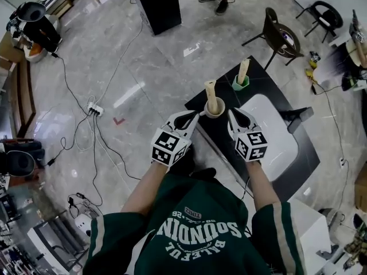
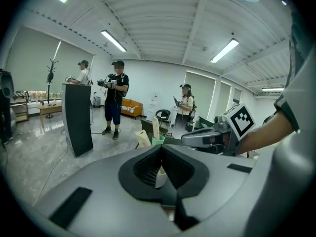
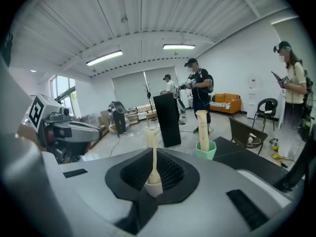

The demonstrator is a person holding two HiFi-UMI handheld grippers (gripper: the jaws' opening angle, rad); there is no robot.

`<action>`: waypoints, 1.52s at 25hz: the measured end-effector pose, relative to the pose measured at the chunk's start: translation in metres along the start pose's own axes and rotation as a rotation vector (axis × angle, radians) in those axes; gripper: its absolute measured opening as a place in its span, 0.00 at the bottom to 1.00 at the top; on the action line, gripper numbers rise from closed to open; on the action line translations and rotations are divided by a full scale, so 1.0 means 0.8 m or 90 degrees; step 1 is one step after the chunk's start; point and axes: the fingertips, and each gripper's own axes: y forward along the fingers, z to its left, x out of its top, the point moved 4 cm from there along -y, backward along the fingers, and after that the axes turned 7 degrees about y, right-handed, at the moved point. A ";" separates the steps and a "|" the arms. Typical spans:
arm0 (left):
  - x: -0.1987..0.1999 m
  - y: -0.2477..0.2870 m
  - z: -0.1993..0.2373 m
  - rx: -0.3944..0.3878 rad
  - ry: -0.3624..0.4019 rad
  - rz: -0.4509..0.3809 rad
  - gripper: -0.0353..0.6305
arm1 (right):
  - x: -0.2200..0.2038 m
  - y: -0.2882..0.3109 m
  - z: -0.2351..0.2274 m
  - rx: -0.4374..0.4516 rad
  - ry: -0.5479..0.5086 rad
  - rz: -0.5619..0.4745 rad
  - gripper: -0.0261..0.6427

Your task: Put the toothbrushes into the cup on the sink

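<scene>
- on the black counter (image 1: pixel 269 91), just beside the white sink basin (image 1: pixel 275 139), a pale cup (image 1: pixel 221 113) holds a pale toothbrush (image 1: pixel 211 94). farther from the person, a green cup (image 1: pixel 241 85) holds a second toothbrush (image 1: pixel 243 69).
- long axes: both brushes stand near upright in their cups. the pale one leans a little, as the left gripper view shows.
- task state: each brush stands in a cup, which is how the task sentence wants them. whether "the cup" means one shared cup cannot be settled from these views.
- left gripper (image 1: pixel 196 115): its tip is close by the pale cup's left side. in its own view the jaws look drawn together at the tips and clamp nothing. only a pale sliver of the cup shows low in the hollow between them.
- right gripper (image 1: pixel 230 112): its tip is close by the cup's right side. in its own view the jaws stand a narrow way apart, with the pale brush's stem and cup in line in the gap, not clamped.
- key relation: the pale cup lies between the two tips, ahead of both and about equally near. the green cup lies beyond, to the right of the right gripper's jaw line, so the right hand is the nearer to it.
- judgement: a grasp on either brush would meet a near-vertical handle, so the jaws would have to close across it from the side.
</scene>
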 end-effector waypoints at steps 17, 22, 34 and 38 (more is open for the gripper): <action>0.031 0.080 -0.154 -0.178 0.073 0.013 0.07 | -0.045 -0.202 -0.078 -0.190 0.080 -0.091 0.10; 0.036 0.107 -0.201 -0.235 0.098 0.014 0.07 | -0.067 -0.259 -0.102 -0.256 0.108 -0.116 0.10; 0.045 0.141 -0.316 -0.333 0.143 0.021 0.07 | -0.112 -0.388 -0.127 -0.367 0.159 -0.157 0.10; 0.046 0.142 -0.344 -0.345 0.152 0.023 0.07 | -0.120 -0.416 -0.127 -0.376 0.163 -0.165 0.10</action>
